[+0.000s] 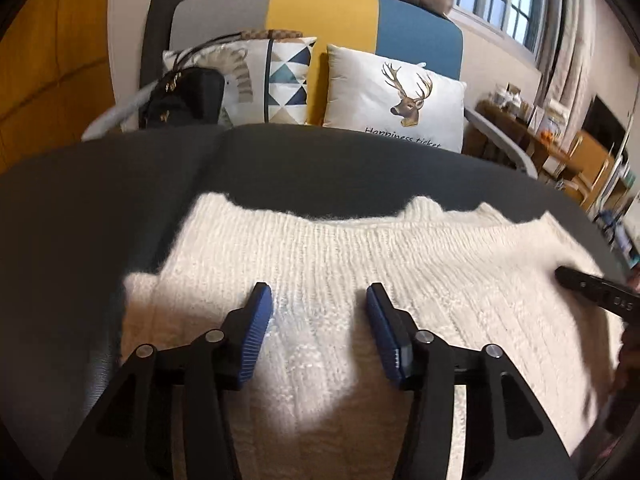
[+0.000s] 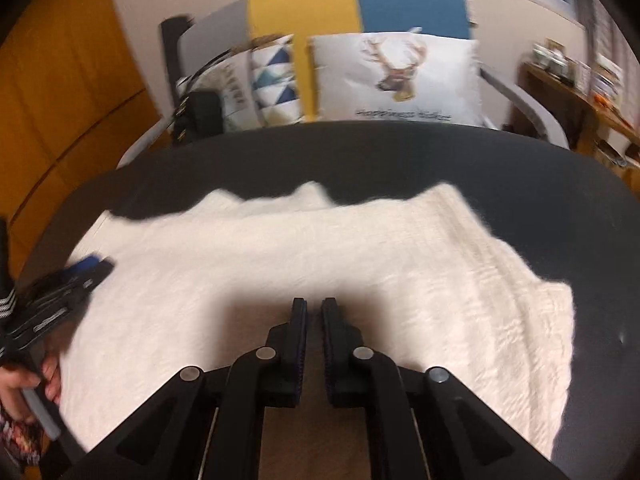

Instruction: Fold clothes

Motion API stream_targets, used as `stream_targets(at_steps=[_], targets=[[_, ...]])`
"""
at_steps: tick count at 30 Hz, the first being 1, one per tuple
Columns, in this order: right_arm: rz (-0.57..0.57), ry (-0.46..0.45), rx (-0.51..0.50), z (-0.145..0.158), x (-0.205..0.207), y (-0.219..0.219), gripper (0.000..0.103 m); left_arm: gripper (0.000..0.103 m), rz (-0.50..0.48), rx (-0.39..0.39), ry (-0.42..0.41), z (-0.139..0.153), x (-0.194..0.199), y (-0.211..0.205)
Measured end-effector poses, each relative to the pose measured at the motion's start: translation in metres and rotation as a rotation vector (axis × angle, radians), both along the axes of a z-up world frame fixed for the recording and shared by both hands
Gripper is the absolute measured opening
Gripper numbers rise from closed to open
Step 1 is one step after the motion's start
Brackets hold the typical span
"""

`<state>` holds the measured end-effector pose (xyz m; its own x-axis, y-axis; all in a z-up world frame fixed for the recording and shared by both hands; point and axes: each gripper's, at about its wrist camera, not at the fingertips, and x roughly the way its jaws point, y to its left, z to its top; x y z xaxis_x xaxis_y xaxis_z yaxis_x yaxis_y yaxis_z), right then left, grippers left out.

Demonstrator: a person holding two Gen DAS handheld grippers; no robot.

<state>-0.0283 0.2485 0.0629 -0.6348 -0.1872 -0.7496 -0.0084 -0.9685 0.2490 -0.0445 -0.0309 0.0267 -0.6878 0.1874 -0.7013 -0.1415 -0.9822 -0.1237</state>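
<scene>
A white knitted sweater point(image 1: 400, 248) lies spread flat on a dark round table point(image 1: 100, 200). My left gripper point(image 1: 319, 296) hovers over the sweater's near left part, open, with nothing between its blue pads point(image 1: 260, 312). The tip of my right gripper point(image 1: 580, 282) shows at the right edge over the knit. In the blurred right wrist view, my right gripper point(image 2: 315, 307) sits low over the middle of the sweater point(image 2: 280, 248), its fingers nearly together and holding no cloth that I can see. The left gripper point(image 2: 86, 268) and a hand point(image 2: 24, 384) show at the left, by the table point(image 2: 560, 184).
Beyond the table stands a grey, yellow and blue sofa point(image 1: 324, 12) with a deer cushion point(image 1: 396, 96), a triangle-pattern cushion point(image 1: 286, 80) and a black bag point(image 1: 184, 96). A wooden shelf with small items point(image 1: 560, 140) is at the right, and orange panels point(image 2: 60, 80) at the left.
</scene>
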Motion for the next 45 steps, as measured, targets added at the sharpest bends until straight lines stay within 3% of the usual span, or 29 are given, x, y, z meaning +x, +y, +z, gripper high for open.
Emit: stream_targets(at_steps=[7,12,17,19,22,25,29,31,33,37,39,41,43,45], targets=[[-0.050,0.068,-0.054,0.009,0.013,0.014,0.000,0.056,-0.009,-0.034,0.008,-0.001,0.001,0.008],[-0.081,0.118,-0.089,0.017,0.024,0.023,0.006,0.056,0.023,0.027,0.004,0.017,0.013,-0.003],[-0.052,0.047,0.067,0.013,0.026,0.029,0.007,0.056,0.115,-0.117,0.007,0.012,0.012,-0.015],[-0.095,-0.005,0.098,-0.001,0.023,0.044,0.007,0.056,0.119,-0.102,0.003,0.010,0.011,-0.022],[-0.163,0.003,-0.010,-0.019,0.026,0.071,0.000,0.057,0.114,-0.125,0.004,0.009,0.011,-0.019],[-0.199,0.010,-0.057,-0.021,0.028,0.077,0.000,0.058,0.104,-0.157,0.007,0.011,0.011,-0.013],[-0.214,0.032,-0.089,-0.004,0.038,0.070,0.004,0.058,0.106,-0.094,0.034,0.024,0.026,-0.015],[-0.178,0.099,-0.116,0.014,0.051,0.054,0.009,0.058,0.111,-0.044,0.062,0.031,0.037,-0.013],[-0.097,0.117,-0.110,0.026,0.054,0.033,0.009,0.058,0.087,-0.040,0.074,0.034,0.042,-0.004],[0.052,0.091,-0.037,0.032,0.041,-0.012,0.009,0.058,0.038,-0.167,0.049,0.021,0.035,0.016],[0.059,0.043,0.015,0.024,0.034,-0.021,0.010,0.072,0.040,-0.189,0.047,0.014,0.033,0.015],[0.045,0.017,0.039,0.015,0.029,-0.020,0.008,0.082,0.061,-0.134,0.013,0.012,0.027,0.005],[0.023,0.023,0.020,0.011,0.029,-0.014,0.007,0.084,0.063,-0.087,-0.012,0.009,0.023,-0.003],[0.016,0.028,0.012,0.009,0.029,-0.012,0.007,0.084,0.058,-0.104,-0.007,0.009,0.025,0.001]])
